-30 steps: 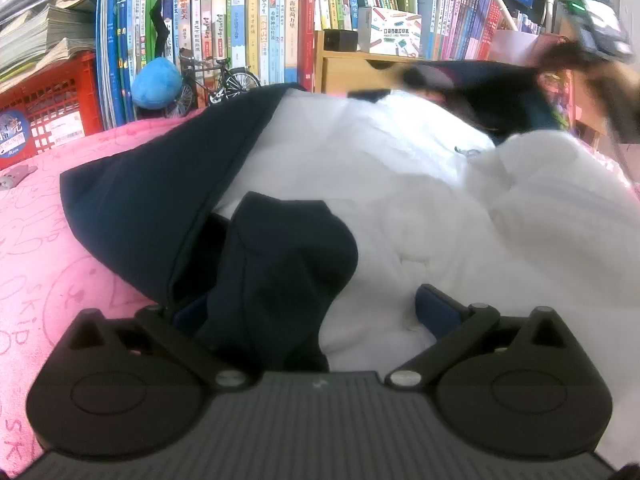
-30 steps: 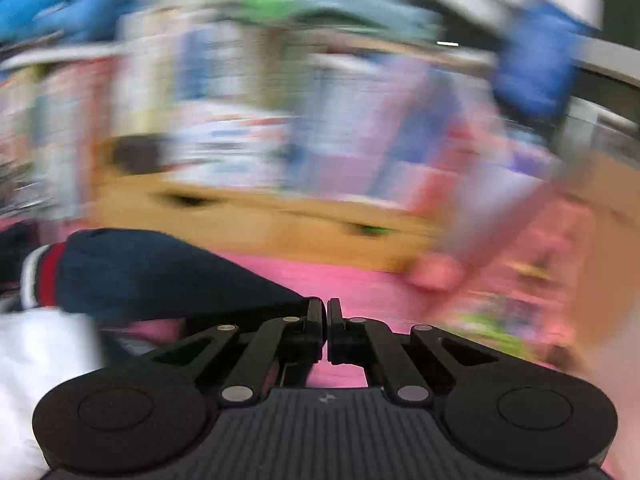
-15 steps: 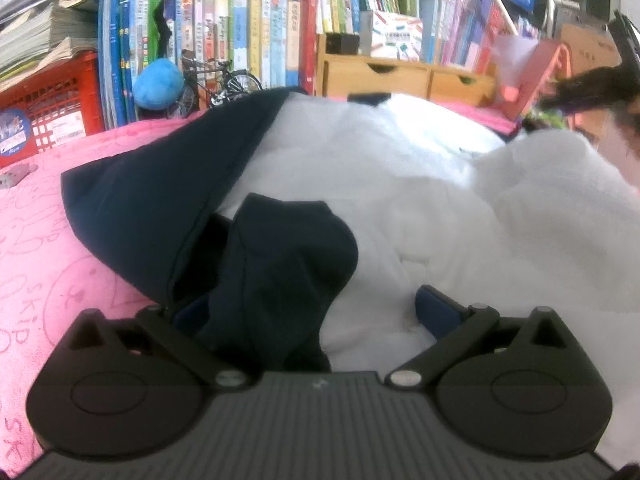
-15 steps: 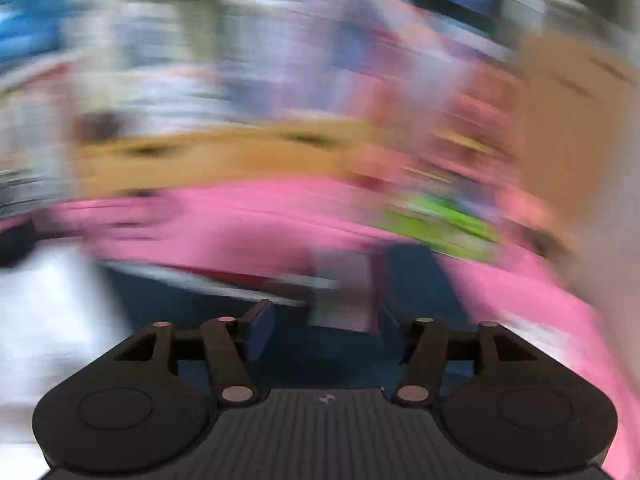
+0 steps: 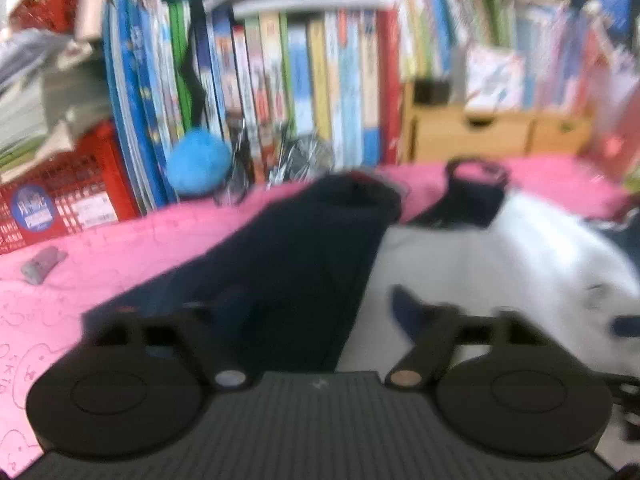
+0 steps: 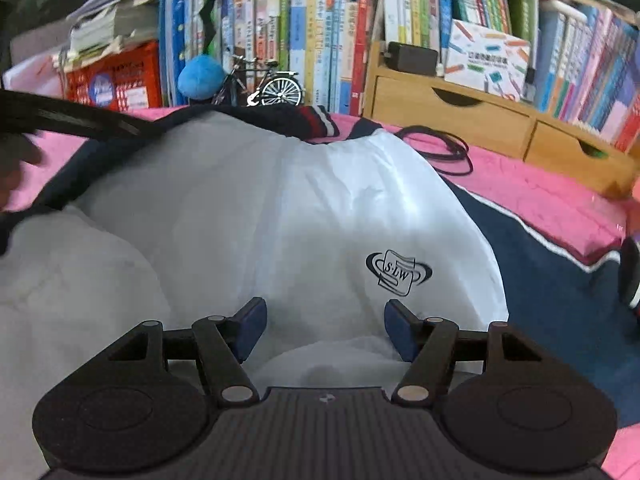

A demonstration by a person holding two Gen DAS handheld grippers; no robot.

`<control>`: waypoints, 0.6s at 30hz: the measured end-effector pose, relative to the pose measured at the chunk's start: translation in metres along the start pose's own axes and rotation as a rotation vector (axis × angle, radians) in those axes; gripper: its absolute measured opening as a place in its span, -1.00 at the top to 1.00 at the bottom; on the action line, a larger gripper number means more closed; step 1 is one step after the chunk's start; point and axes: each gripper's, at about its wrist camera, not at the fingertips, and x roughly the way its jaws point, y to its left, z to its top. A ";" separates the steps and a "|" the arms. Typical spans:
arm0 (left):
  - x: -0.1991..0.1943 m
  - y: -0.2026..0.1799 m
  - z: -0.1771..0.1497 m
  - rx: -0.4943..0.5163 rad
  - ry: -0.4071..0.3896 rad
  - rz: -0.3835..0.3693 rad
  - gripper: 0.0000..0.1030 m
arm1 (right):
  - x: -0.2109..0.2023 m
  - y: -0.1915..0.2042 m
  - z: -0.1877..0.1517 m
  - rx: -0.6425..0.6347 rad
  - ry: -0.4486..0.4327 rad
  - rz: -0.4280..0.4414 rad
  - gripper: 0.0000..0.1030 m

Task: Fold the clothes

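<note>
Left hand-held gripper [image 5: 320,312], jaws just closing, is pinching the jacket's navy sleeve [image 5: 304,264]; right hand-held gripper [image 6: 324,328] is hovering open over the white jacket [image 6: 280,216].

Both wrist views low, near jacket [image 6: 320,208], facing bookshelf [image 6: 320,32]

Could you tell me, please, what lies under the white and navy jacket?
The jacket is spread on a pink cloth, which shows around its edges with a black cord loop lying on it. Whatever is beneath the jacket's middle is covered.
</note>
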 end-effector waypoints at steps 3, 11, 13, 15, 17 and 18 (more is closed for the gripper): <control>-0.001 0.022 -0.006 -0.036 -0.010 0.027 0.62 | 0.004 -0.003 -0.001 0.004 0.005 0.015 -0.29; -0.060 0.148 -0.039 -0.153 -0.098 0.340 0.75 | -0.004 -0.034 0.042 0.043 -0.054 0.069 -0.34; -0.071 0.179 -0.057 -0.191 -0.076 0.403 0.74 | 0.005 -0.039 0.064 0.038 -0.078 0.023 -0.44; -0.072 0.203 -0.076 -0.246 -0.015 0.415 0.70 | 0.023 -0.044 0.086 0.033 -0.087 -0.001 -0.47; -0.072 0.219 -0.097 -0.301 0.049 0.400 0.69 | 0.048 -0.047 0.107 0.031 -0.085 -0.004 -0.53; -0.073 0.221 -0.104 -0.317 0.063 0.387 0.69 | 0.063 -0.047 0.115 0.031 -0.075 -0.010 -0.60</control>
